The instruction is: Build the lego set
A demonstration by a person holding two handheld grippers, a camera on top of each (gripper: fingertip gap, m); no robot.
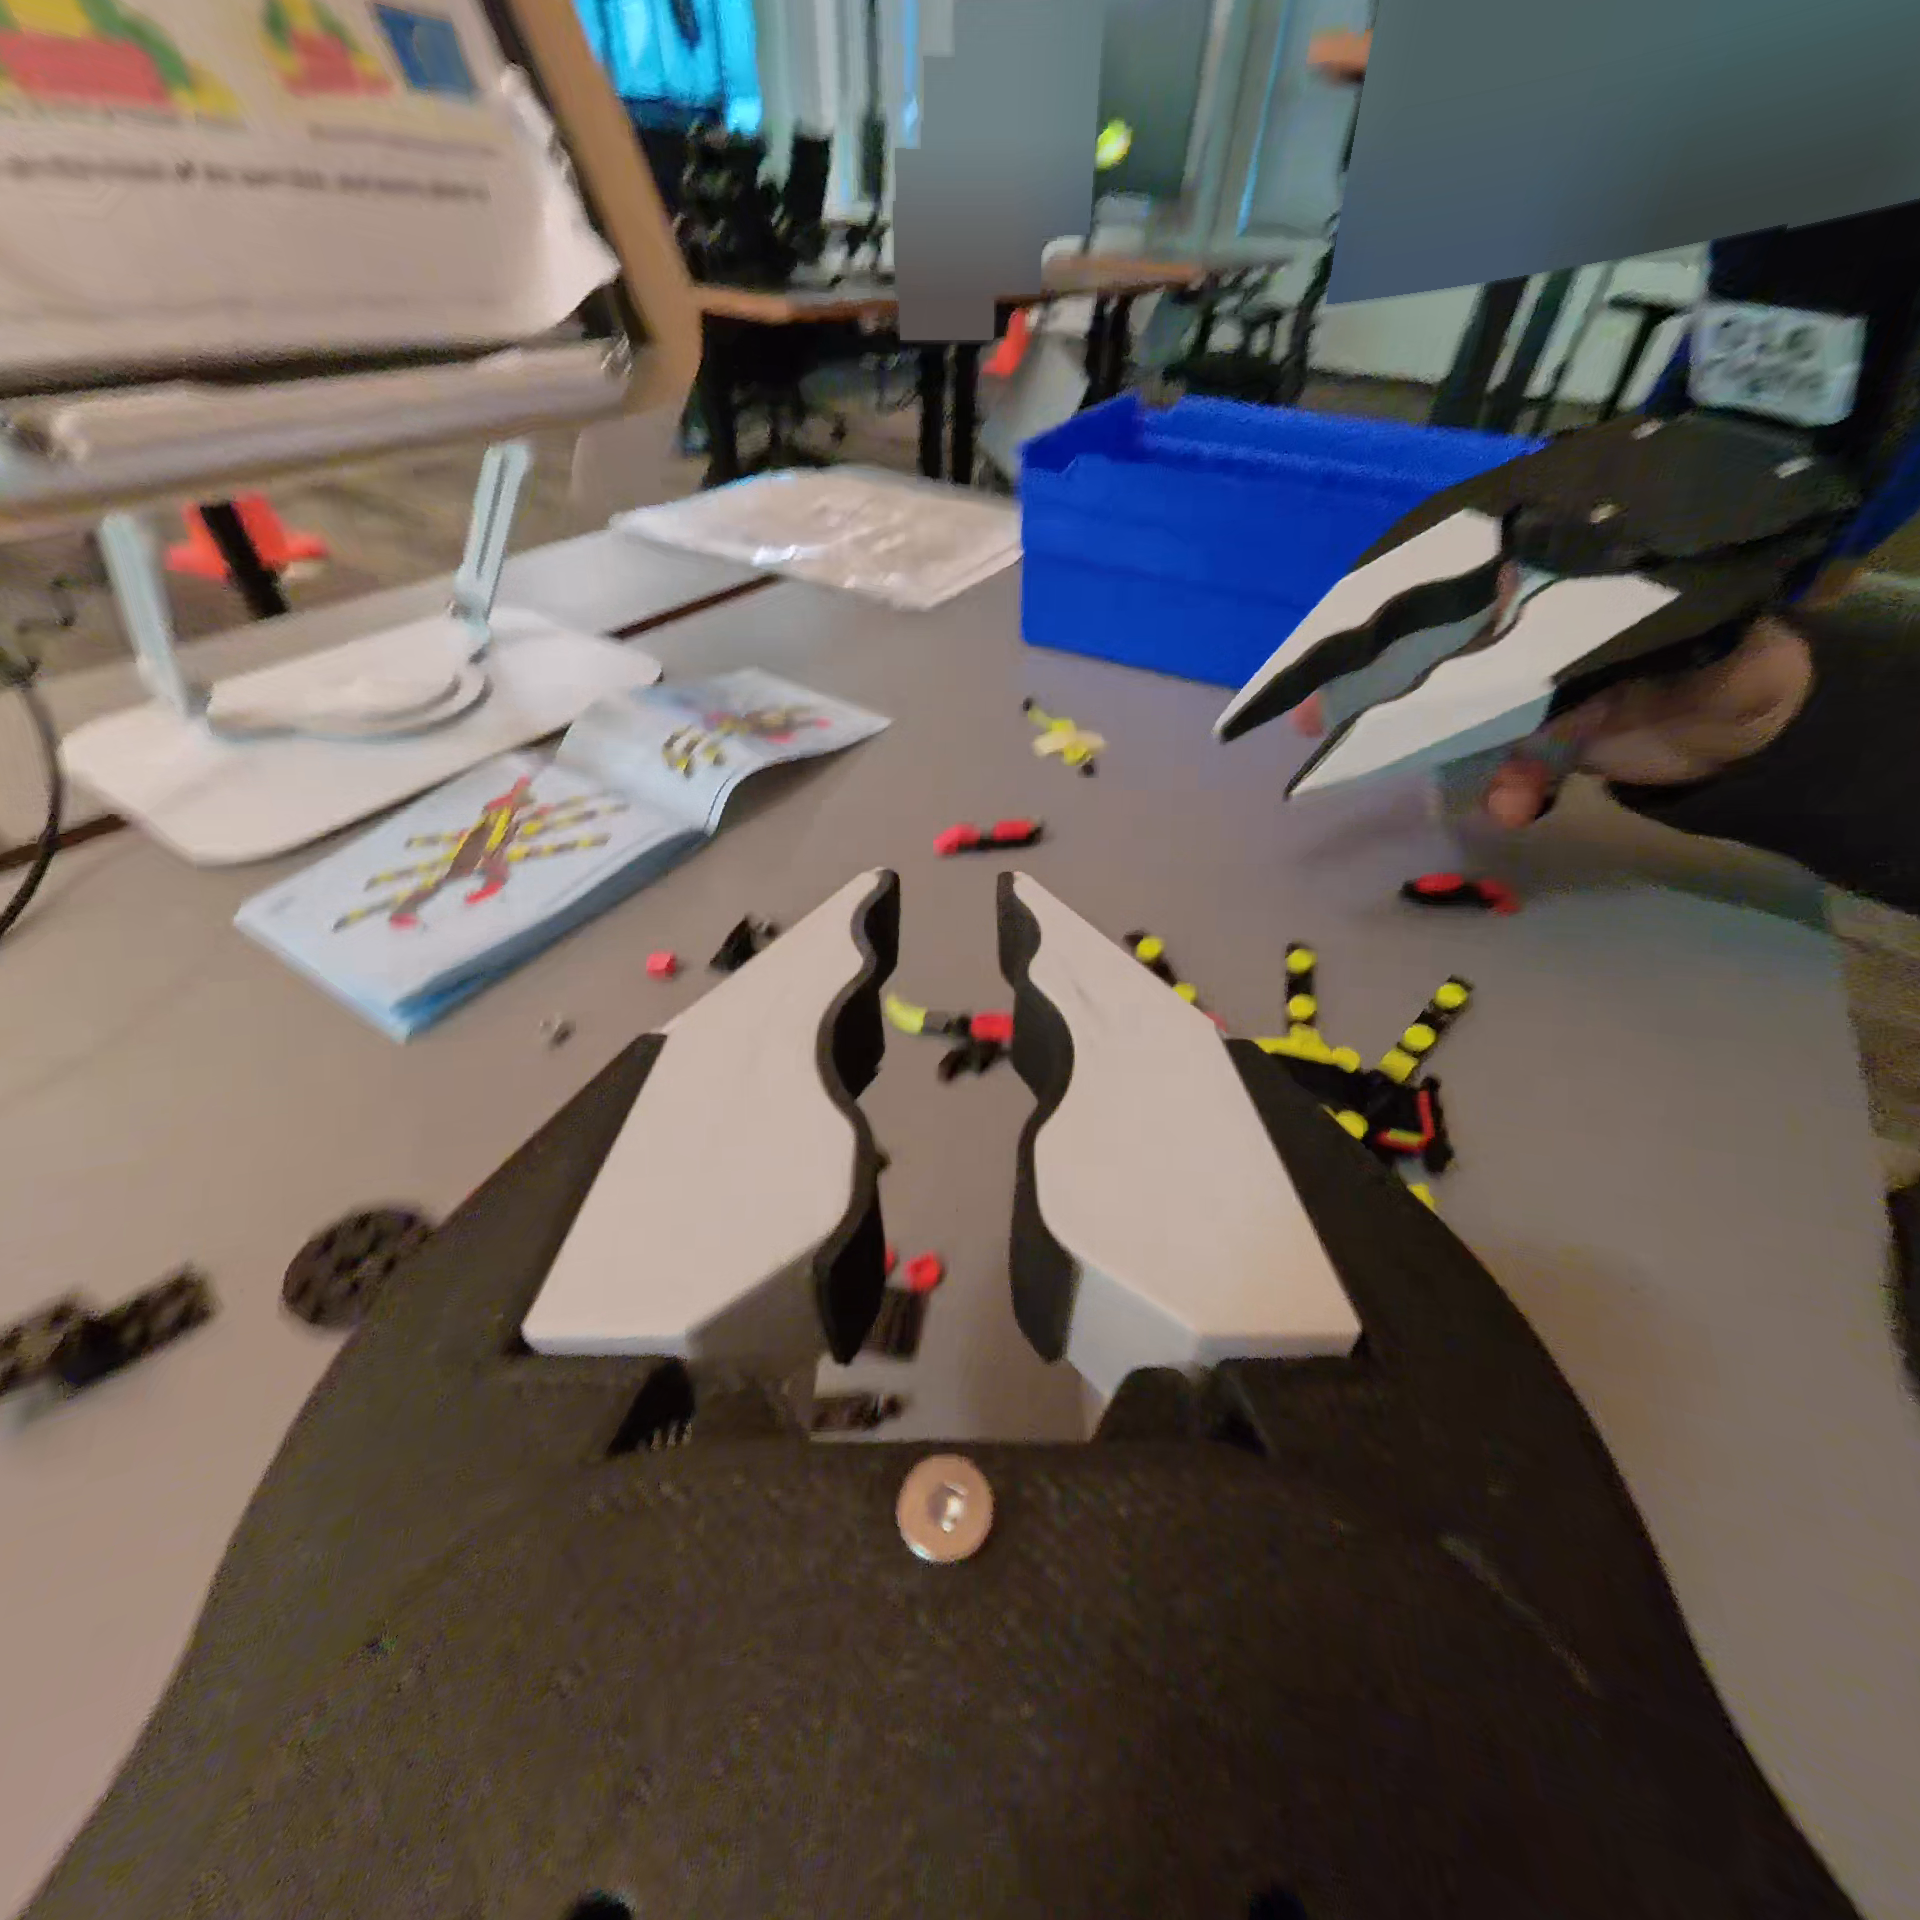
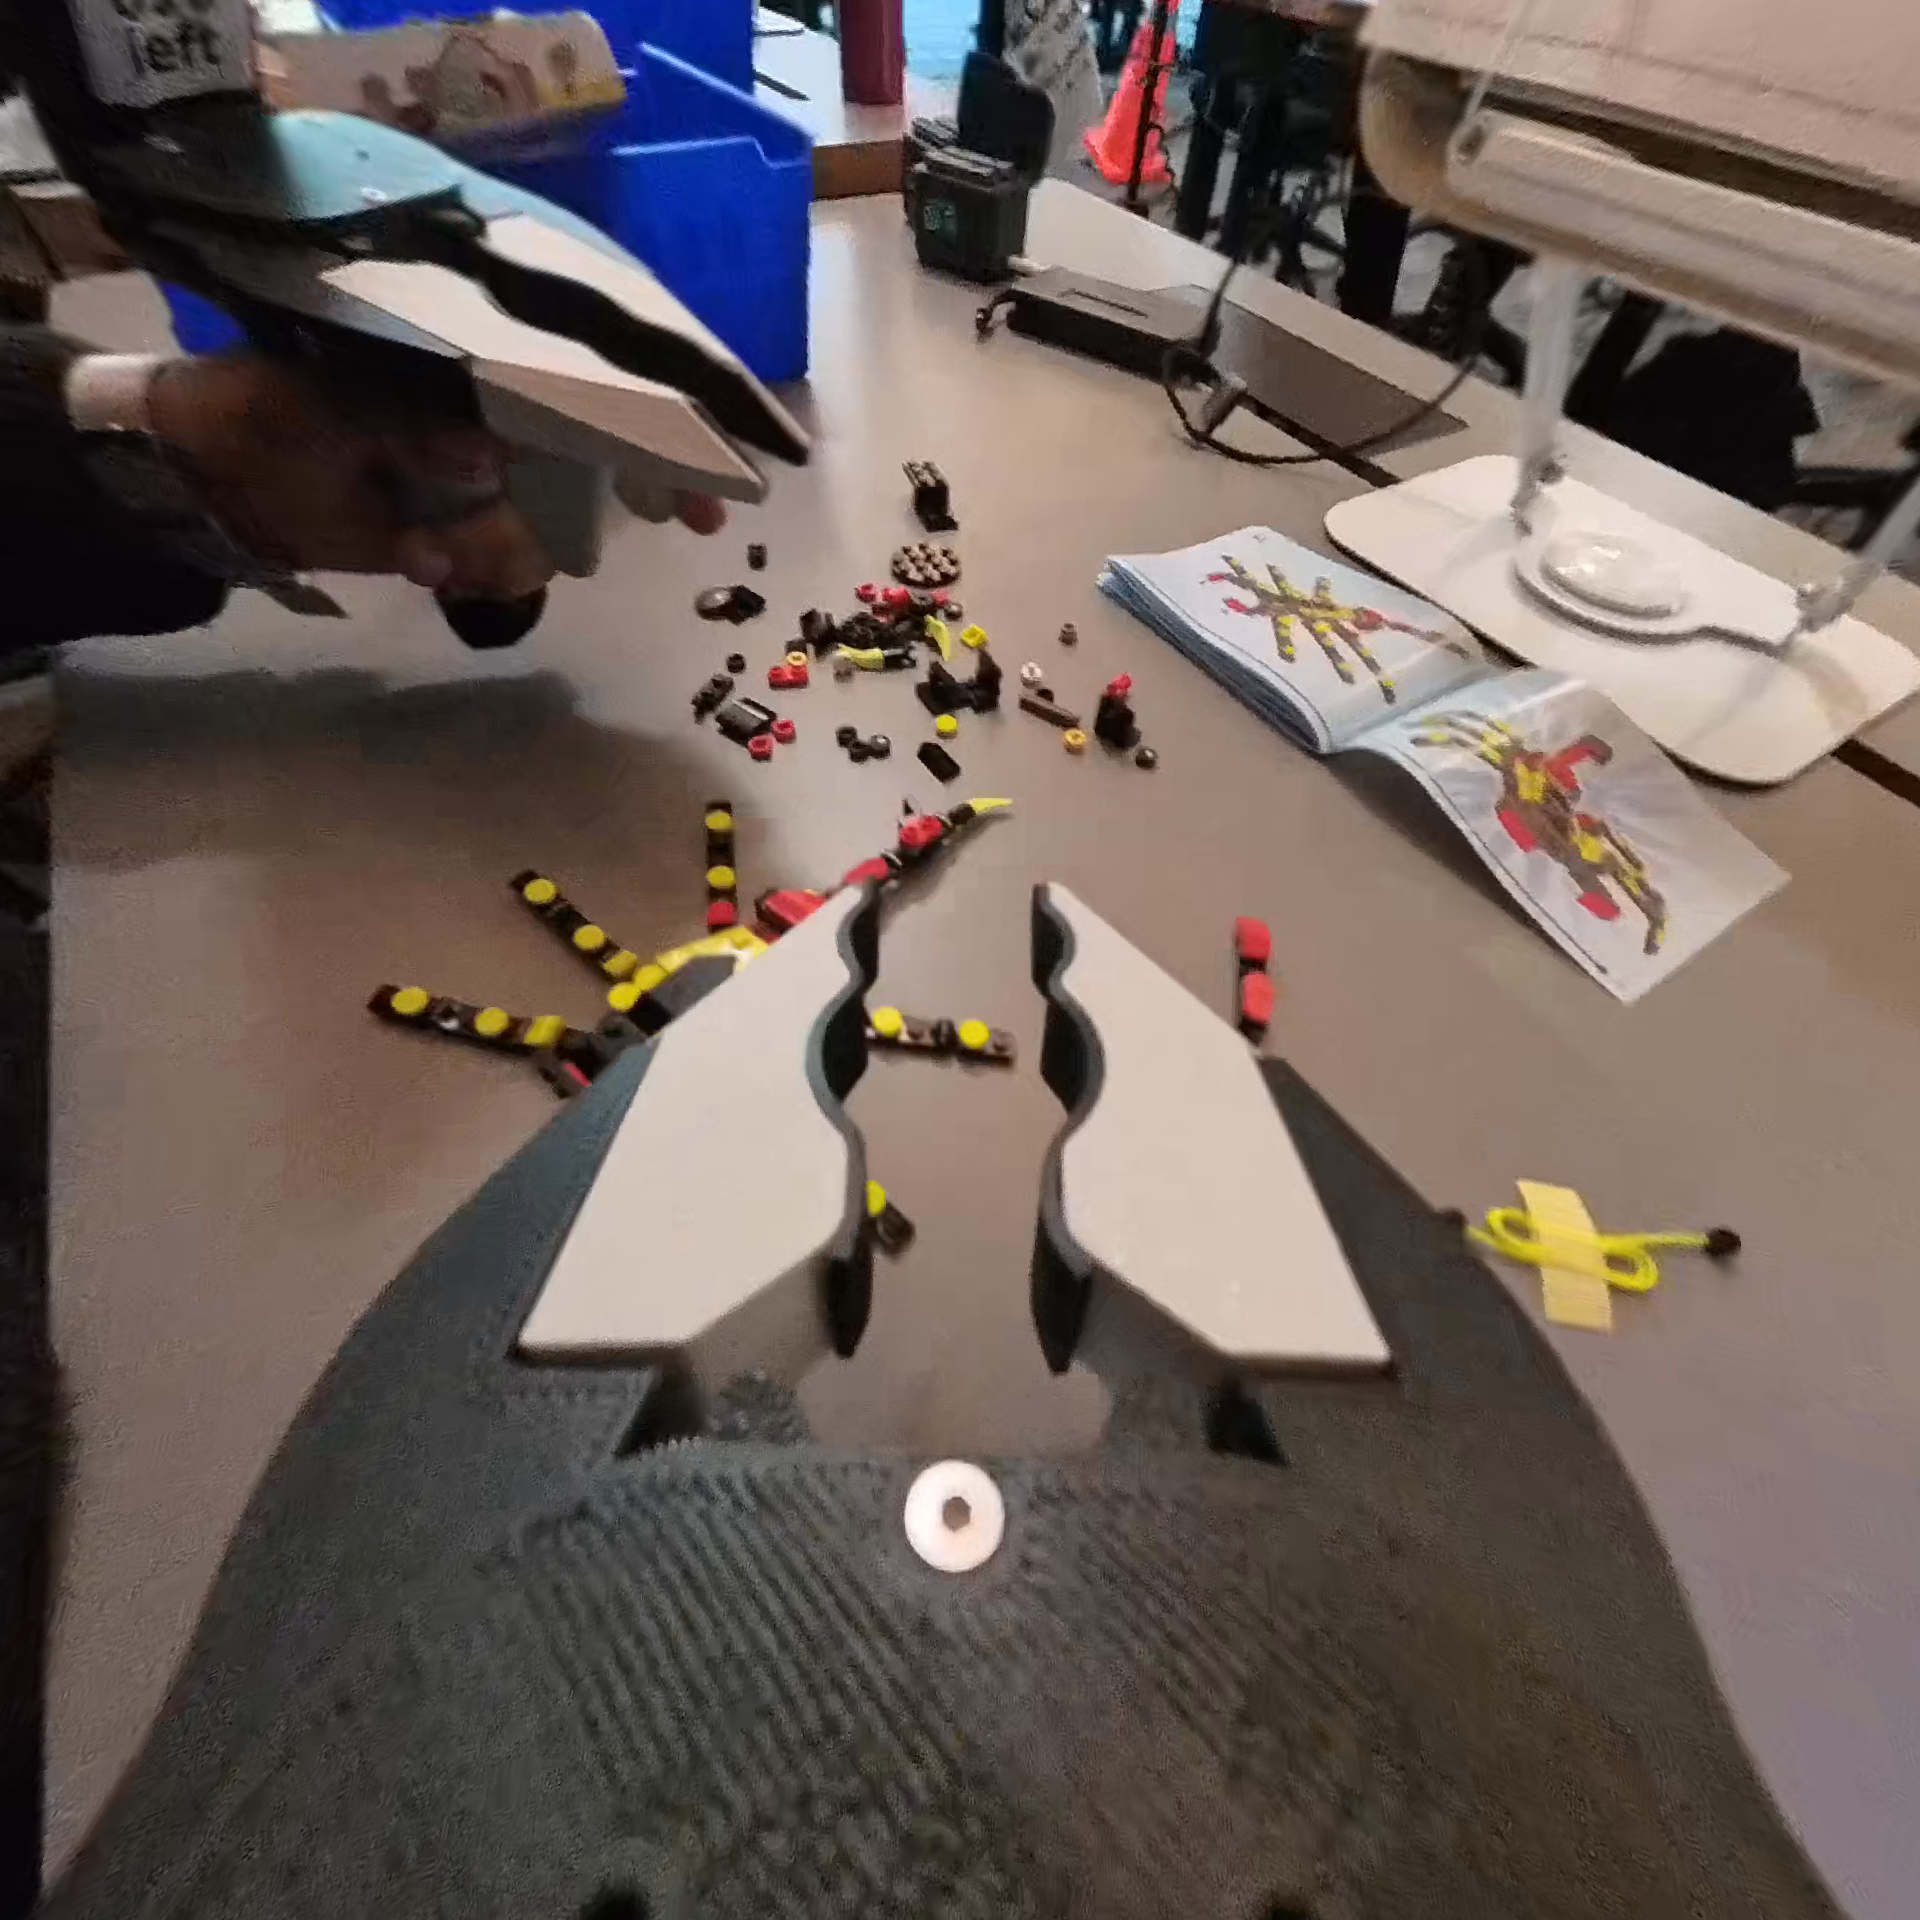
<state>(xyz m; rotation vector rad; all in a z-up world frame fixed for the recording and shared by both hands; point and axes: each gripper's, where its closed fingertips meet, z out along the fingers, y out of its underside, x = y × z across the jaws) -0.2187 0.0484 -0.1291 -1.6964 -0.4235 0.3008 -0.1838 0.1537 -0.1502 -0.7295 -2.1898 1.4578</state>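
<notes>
**Both claws empty over half-built brick spider**

Left gripper [image 1: 948,883]: fingers slightly apart, nothing pinched, hovering over the grey table [image 2: 1351,1091] w/ a small red-and-yellow claw piece [image 1: 951,1023] lying below the gap. Right gripper [image 2: 954,899]: spread wider, also empty, above a black strip w/ yellow studs [image 2: 935,1034].

Left of the right gripper sits the spider model [image 2: 665,977]: body plus several striped legs attached. Beyond the model, a loose-parts pile [image 2: 883,665] remains unused. Right of the model lie two red pieces [image 2: 1254,977], then the open instruction booklet [image 2: 1403,686], w/ a yellow string bit [image 2: 1569,1242] nearer the camera. Judging by that, build is partway, plenty left.
</notes>
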